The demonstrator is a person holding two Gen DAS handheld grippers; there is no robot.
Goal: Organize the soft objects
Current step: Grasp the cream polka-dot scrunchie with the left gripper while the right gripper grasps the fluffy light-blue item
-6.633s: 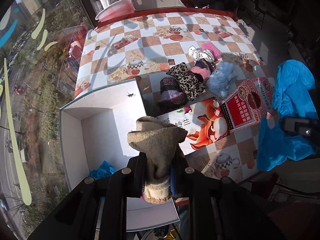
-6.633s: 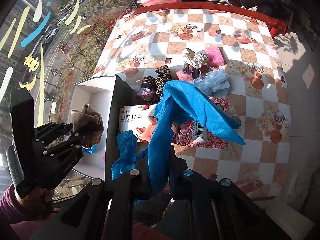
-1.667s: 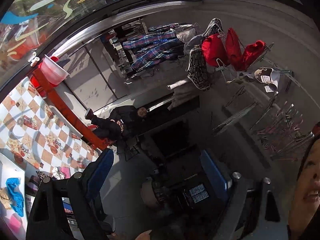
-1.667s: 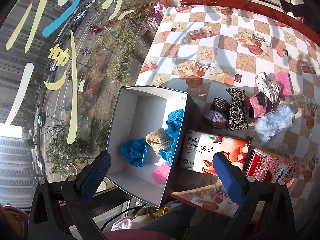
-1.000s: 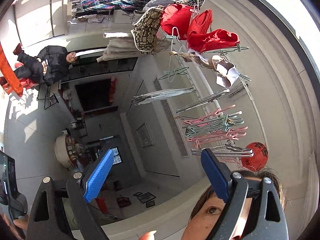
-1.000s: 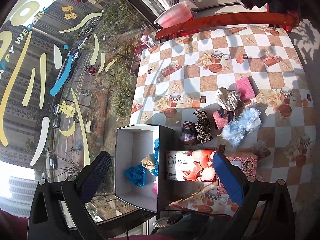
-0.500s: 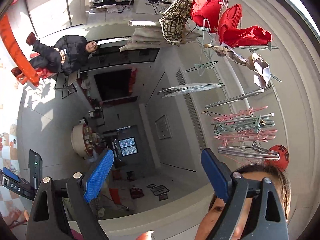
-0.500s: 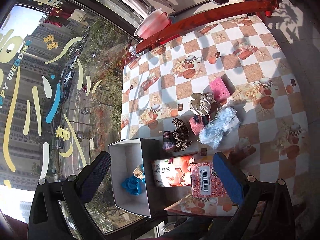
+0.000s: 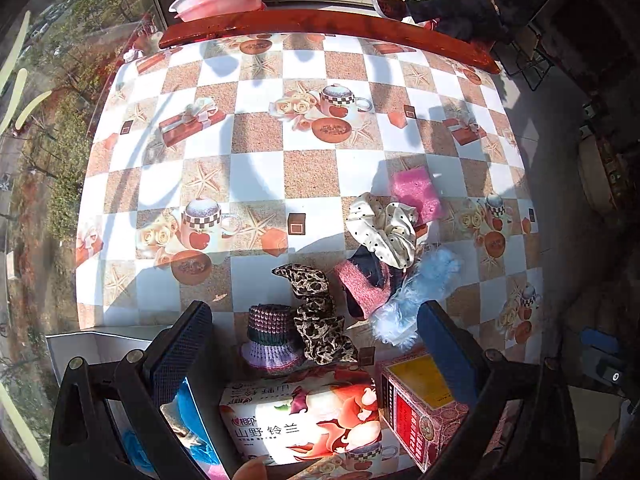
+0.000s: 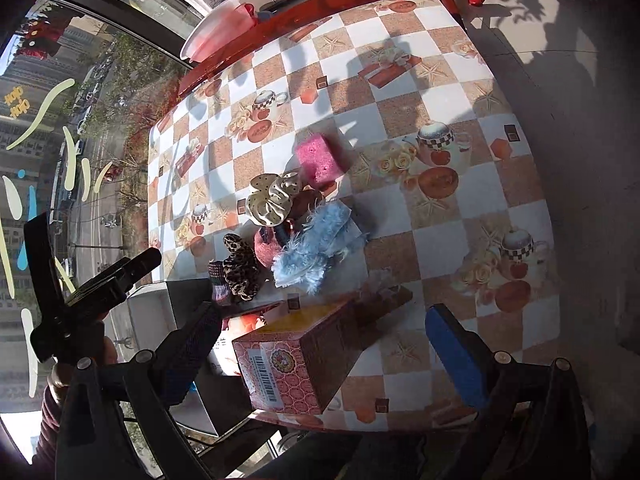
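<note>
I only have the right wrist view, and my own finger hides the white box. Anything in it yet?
Observer: Yes, a blue cloth lies inside the box.
Operator: Is the left gripper carrying anything?
Observer: No. The left gripper is wide open above the knit hat, gripping nothing; its jaws have just been opening.

Right hand-held gripper (image 10: 332, 340) gapes empty above a patterned box (image 10: 296, 364).
</note>
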